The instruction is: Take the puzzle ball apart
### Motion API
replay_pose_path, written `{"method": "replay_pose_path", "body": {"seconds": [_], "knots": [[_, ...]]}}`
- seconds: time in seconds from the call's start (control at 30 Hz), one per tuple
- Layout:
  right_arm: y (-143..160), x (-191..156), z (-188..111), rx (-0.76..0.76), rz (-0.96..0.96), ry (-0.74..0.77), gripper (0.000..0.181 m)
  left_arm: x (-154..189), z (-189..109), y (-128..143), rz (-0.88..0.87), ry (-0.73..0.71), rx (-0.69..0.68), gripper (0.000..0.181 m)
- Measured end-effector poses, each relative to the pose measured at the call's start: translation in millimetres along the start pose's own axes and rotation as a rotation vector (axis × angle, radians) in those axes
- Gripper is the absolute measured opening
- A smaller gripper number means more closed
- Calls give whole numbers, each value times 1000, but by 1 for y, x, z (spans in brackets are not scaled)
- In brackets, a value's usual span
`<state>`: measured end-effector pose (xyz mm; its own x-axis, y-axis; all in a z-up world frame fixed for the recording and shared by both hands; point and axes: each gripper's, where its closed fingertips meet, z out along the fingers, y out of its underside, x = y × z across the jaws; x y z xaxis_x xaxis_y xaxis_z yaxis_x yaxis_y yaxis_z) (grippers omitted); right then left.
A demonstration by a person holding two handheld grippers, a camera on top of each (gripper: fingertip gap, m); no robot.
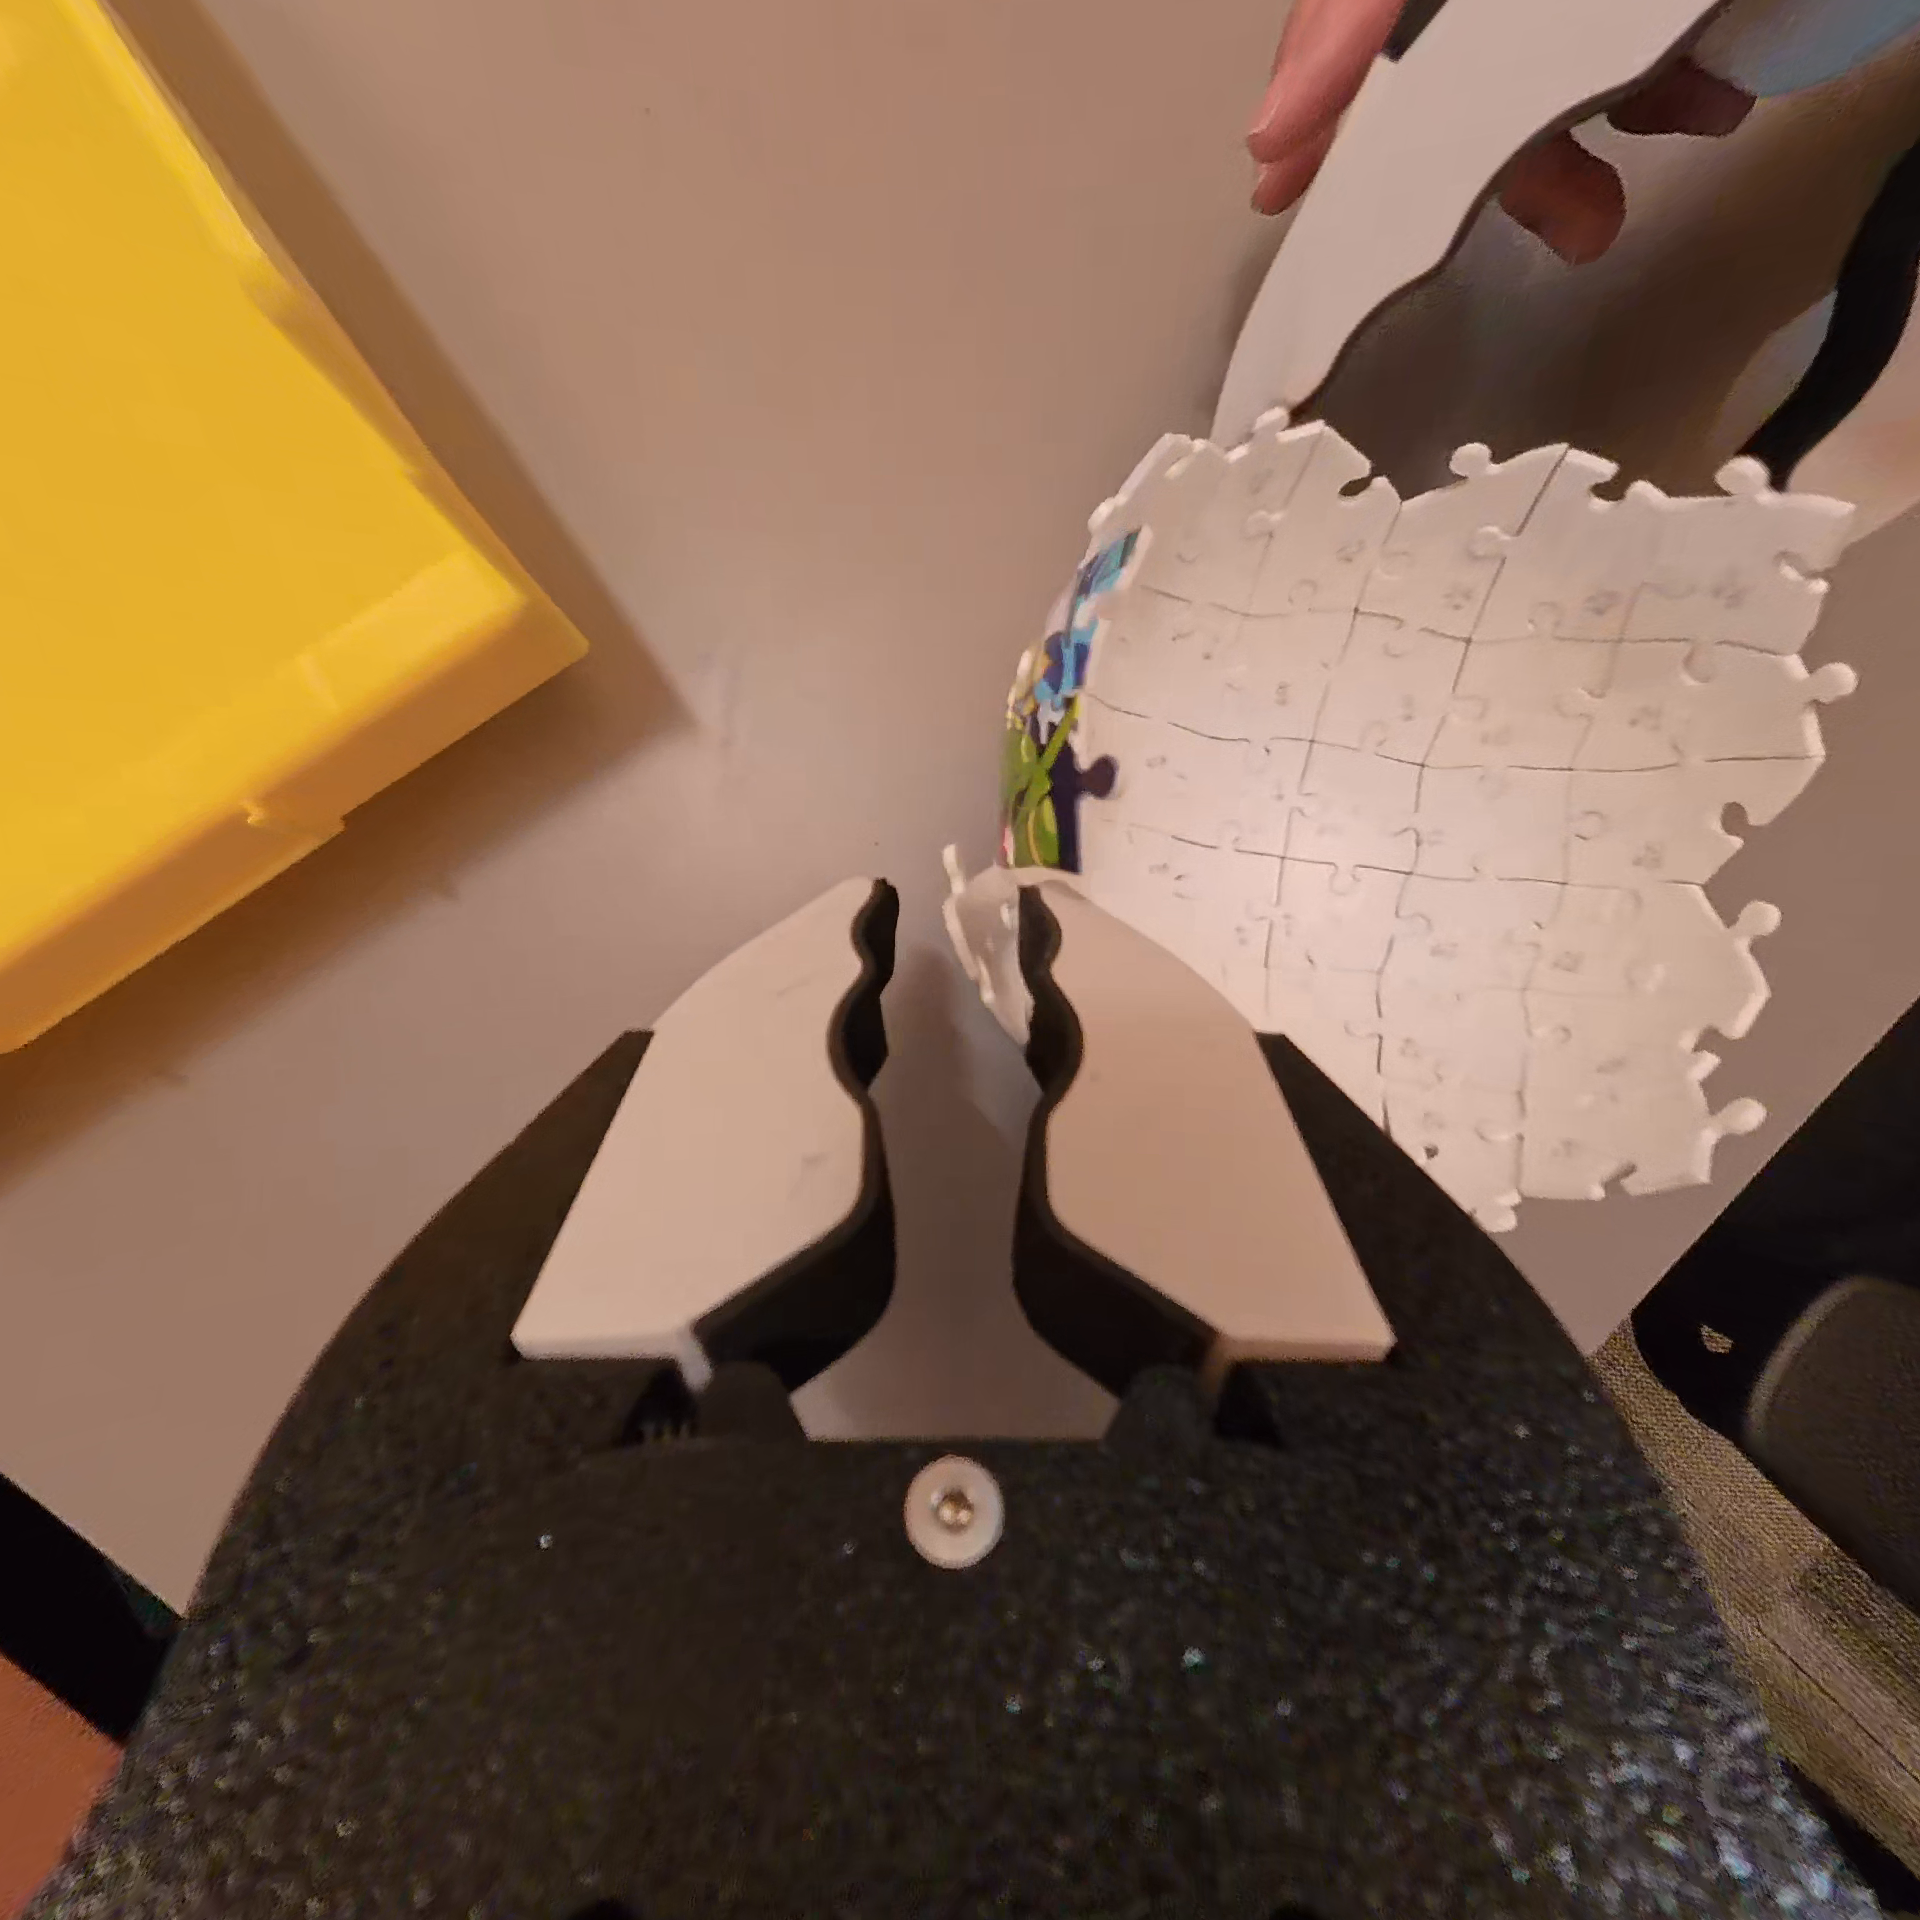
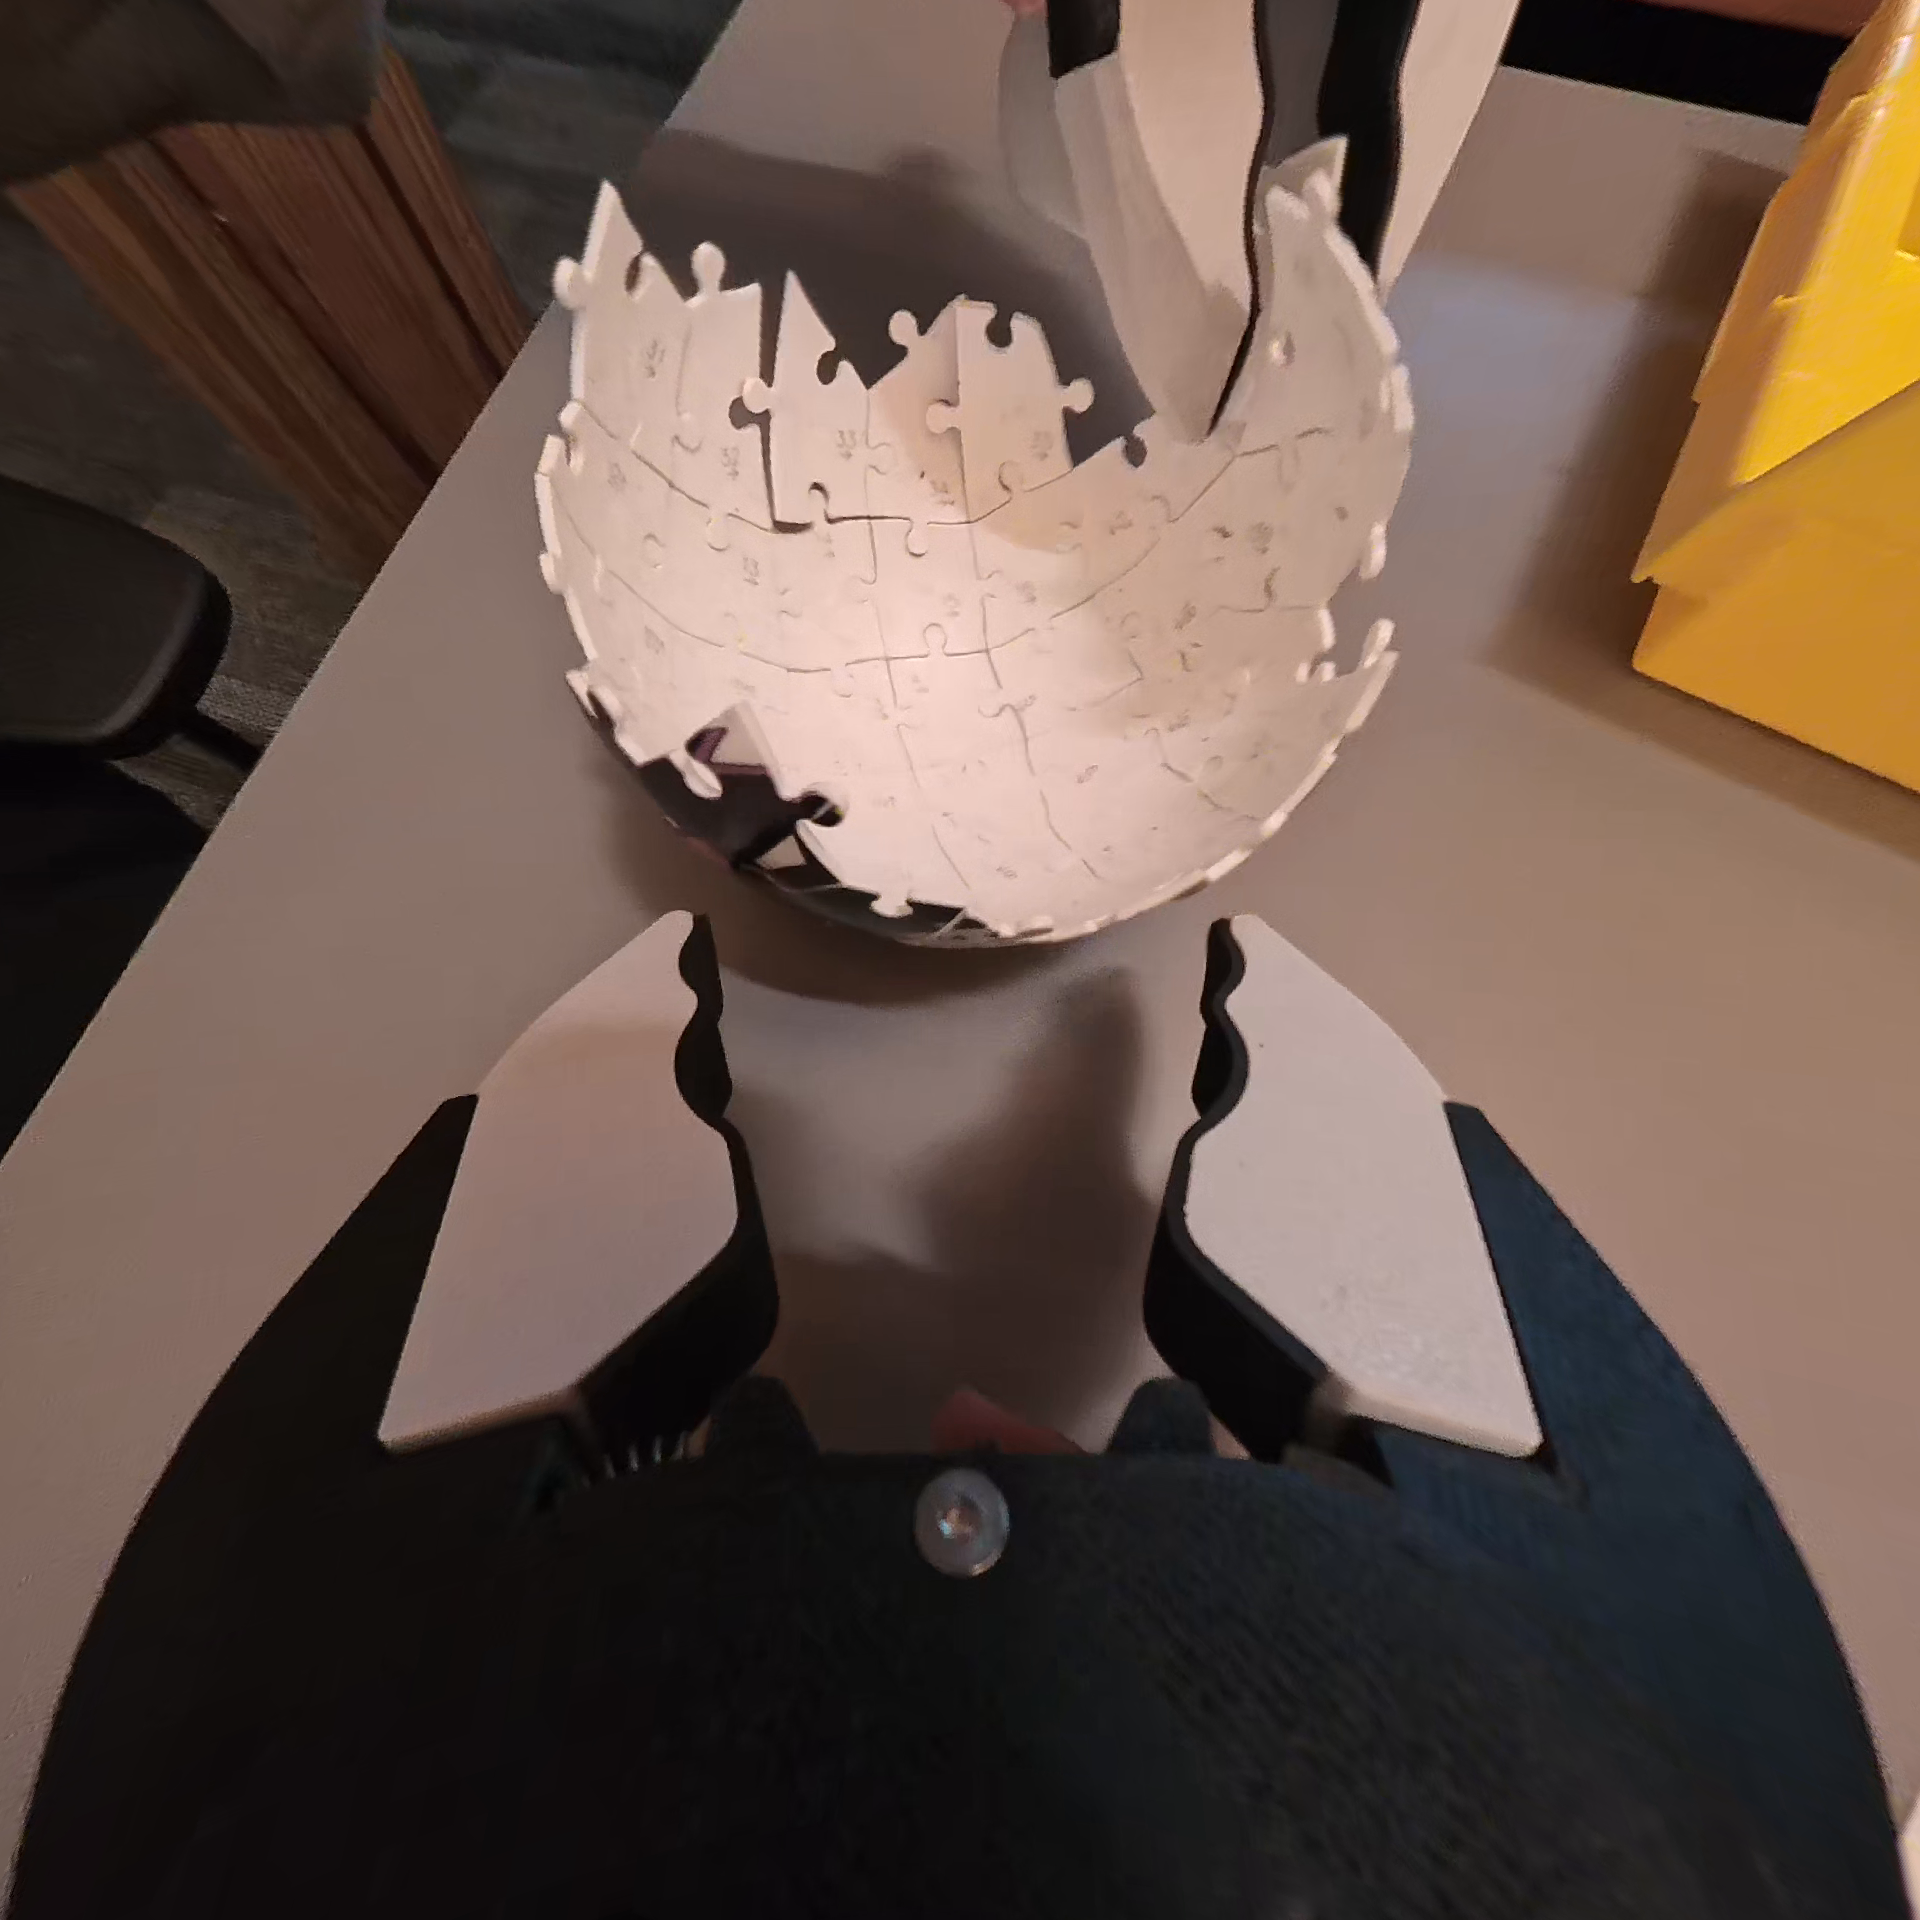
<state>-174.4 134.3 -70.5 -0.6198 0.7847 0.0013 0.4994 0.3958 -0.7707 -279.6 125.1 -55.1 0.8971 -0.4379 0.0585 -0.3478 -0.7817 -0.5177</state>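
The puzzle ball [image 1: 1455, 831] is an open half shell lying on the table, its white inside facing up and its rim jagged. A strip of its coloured outside shows at the left edge. In the right wrist view the puzzle ball [image 2: 987, 675] sits like a bowl. My left gripper [image 1: 956, 899] has its jaws nearly together, with the shell's rim between the tips. It also shows in the right wrist view [image 2: 1247, 395], pinching the far right rim. My right gripper [image 2: 958, 930] is open and empty, just short of the shell's near side. It also shows in the left wrist view [image 1: 1517, 447].
A yellow bin [image 1: 208, 520] stands on the grey table [image 1: 727, 312] left of the shell; it shows at the right in the right wrist view [image 2: 1787, 468]. A hand [image 1: 1299, 104] holds the right gripper. The table's edge, a black chair [image 2: 94, 623] and a wooden cabinet [image 2: 260, 260] lie left.
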Motion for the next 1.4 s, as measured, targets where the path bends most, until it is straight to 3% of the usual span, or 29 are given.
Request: {"method": "replay_pose_path", "body": {"seconds": [0.03,0.7,1.1,1.4], "knots": [[1,-2,0,-2,-4,-6,88,1,0,0,0,-1,-2,22],[4,-11,11,-13,-11,45,90,17,-29,10,-15,-102,-43,27],[3,-7,13,-15,-25,64,91,10,-11,7,13,-167,-107,11],[1,-8,17,-11,-20,58,93,6,-11,7,35,-179,-120,8]]}}
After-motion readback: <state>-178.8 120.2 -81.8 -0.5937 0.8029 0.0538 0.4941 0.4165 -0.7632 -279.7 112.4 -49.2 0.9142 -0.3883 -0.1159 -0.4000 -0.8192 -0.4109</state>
